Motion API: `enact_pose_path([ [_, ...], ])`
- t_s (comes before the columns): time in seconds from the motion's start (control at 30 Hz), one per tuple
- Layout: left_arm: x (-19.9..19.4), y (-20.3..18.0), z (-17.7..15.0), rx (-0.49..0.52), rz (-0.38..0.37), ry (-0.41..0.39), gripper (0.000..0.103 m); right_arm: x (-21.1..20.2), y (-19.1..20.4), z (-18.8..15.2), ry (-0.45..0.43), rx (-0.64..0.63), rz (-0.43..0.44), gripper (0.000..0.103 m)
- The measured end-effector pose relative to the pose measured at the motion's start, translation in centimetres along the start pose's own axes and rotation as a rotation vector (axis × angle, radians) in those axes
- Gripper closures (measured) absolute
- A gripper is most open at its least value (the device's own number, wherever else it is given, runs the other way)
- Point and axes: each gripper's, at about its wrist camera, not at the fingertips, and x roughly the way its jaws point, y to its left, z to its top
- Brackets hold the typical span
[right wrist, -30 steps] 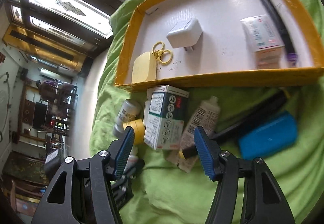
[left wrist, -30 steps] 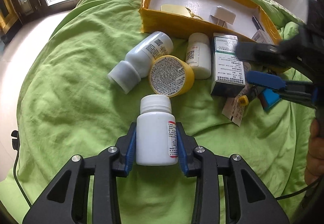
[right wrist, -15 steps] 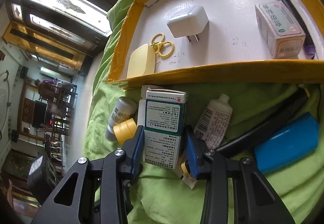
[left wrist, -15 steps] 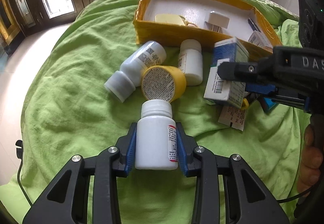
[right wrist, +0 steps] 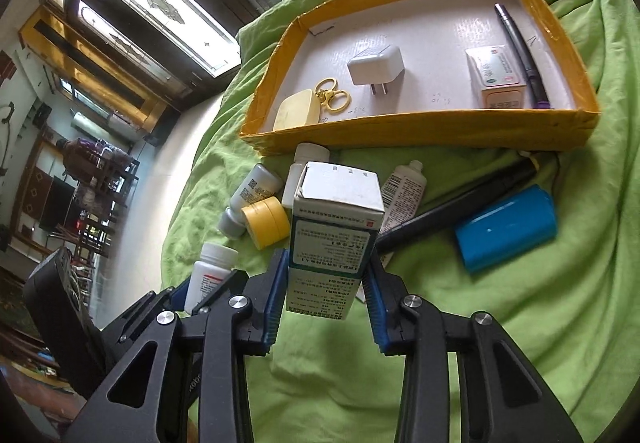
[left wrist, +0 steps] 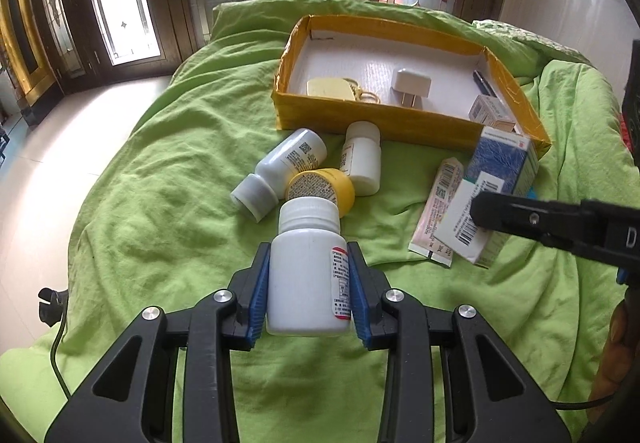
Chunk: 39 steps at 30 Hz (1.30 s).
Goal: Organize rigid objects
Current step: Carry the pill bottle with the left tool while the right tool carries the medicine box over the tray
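Closest in, both claws are loaded. The left claw (left wrist: 308, 283) is pinching a white pill bottle (left wrist: 307, 267) across its body, cap pointing away, held clear of the green bedspread (left wrist: 160, 203). The right claw (right wrist: 326, 295) has its pads pressed on the sides of a white-and-teal medicine box (right wrist: 334, 239), long side up, also off the bed. My guess is both are gripped low on the body so the far end goes into the tray first.

Just past them is the loose pile on the bed: a tipped white bottle with a grey cap (left wrist: 280, 173), a yellow round tin (left wrist: 322, 189), another small white bottle (left wrist: 362, 159), a tube (right wrist: 404, 191), a dark pen-like stick (right wrist: 456, 205) and a blue cylinder (right wrist: 506, 233). That clutter lies right between the claws and the goal.

Farthest back is the yellow tray (right wrist: 420, 133), already holding a charger plug (right wrist: 376, 69), a keyring (right wrist: 332, 97), a small box (right wrist: 500, 77) and a pen (right wrist: 518, 51). Its near wall needs clearing on the way in.
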Motion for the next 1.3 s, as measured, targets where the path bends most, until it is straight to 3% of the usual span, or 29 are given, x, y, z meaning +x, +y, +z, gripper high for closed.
enact_pose_path([
  [0.4, -2.3, 0.4, -0.1, -0.019, 0.018, -0.083, 0.07, -1.0, 0.3, -1.8, -0.043, -0.012, -0.052, 0.07],
  [0.7, -3.5, 1.1, 0.2, -0.031, 0.077, -0.15, 0.07, -2.1, 0.5, -2.7, -0.086, -0.029, -0.086, 0.07],
  [1.03, -3.4, 0.7, 0.4, -0.009, 0.081, -0.168, 0.07, -3.6, 1.3, -3.4, -0.146, -0.077, -0.139, 0.07],
  [1.3, -3.7, 0.3, 0.4, 0.002, 0.072, -0.181, 0.07, -4.1, 1.5, -3.4, -0.154, -0.078, -0.129, 0.07],
])
